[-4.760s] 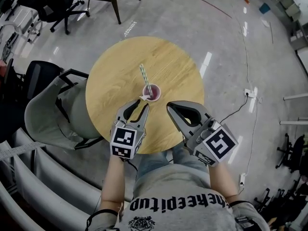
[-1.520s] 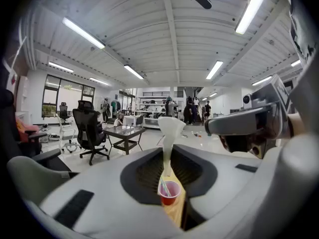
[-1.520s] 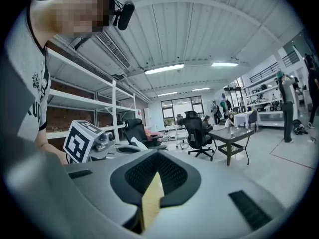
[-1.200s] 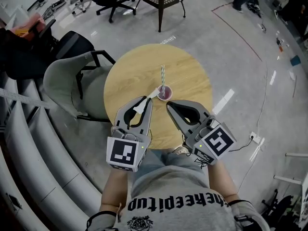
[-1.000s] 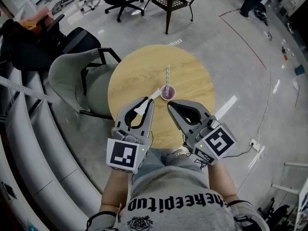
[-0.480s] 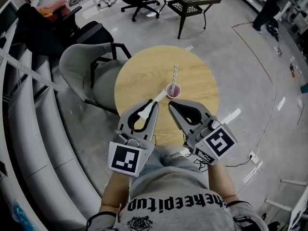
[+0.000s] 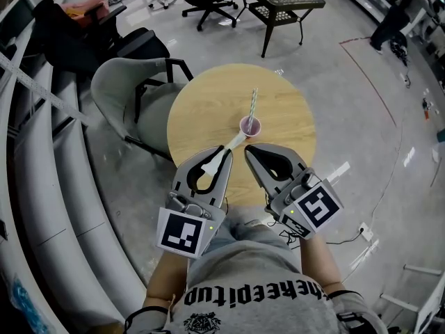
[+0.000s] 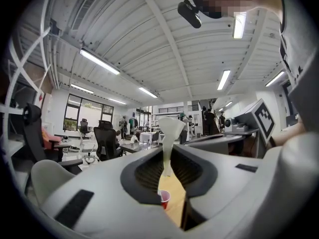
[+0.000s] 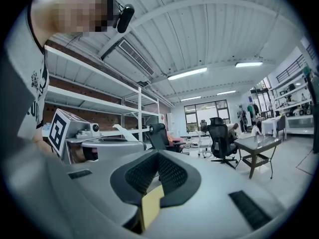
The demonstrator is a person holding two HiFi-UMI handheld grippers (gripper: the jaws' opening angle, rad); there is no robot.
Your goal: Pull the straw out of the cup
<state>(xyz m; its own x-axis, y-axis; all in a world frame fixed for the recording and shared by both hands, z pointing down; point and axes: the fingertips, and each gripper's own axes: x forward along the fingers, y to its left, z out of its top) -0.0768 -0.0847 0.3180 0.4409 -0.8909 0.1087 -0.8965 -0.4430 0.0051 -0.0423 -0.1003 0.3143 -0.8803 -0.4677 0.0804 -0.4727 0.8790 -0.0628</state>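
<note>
**A:** What takes up most of the head view?

**B:** A round wooden tabletop (image 7: 208, 110), seen from above. A grey chair (image 7: 118, 92) is pushed up to its left edge. The person stands at the near edge with both grippers held out over the wood.

**A:** How does the left gripper look?

**B:** The left gripper (image 7: 224, 150) has its jaws clamped on a white strip (image 7: 233, 142). In its own view the left gripper (image 8: 167, 171) pinches the narrow lower part of the white strip (image 8: 168, 136). The strip rises past the jaw tips and widens at its free end.

**A:** And the right one?

**B:** The right gripper (image 7: 248, 149) has its jaws together with nothing in them. In the right gripper view the jaw tips of the right gripper (image 9: 158, 156) meet, and only a sliver of yellow wood shows through the gap below them.

**A:** Where is the cup?

**B:** The cup (image 7: 250, 126) sits upright near the middle of the tabletop. It is just beyond the tips of both grippers and neither touches it. From the left gripper view the cup (image 8: 163, 198) appears small and red, low between the jaws.

**A:** And the straw?

**B:** The striped straw (image 7: 253, 103) is in the cup, leaning away from the person. The free end of the white strip points toward the cup's rim. I cannot tell whether it touches.
</note>
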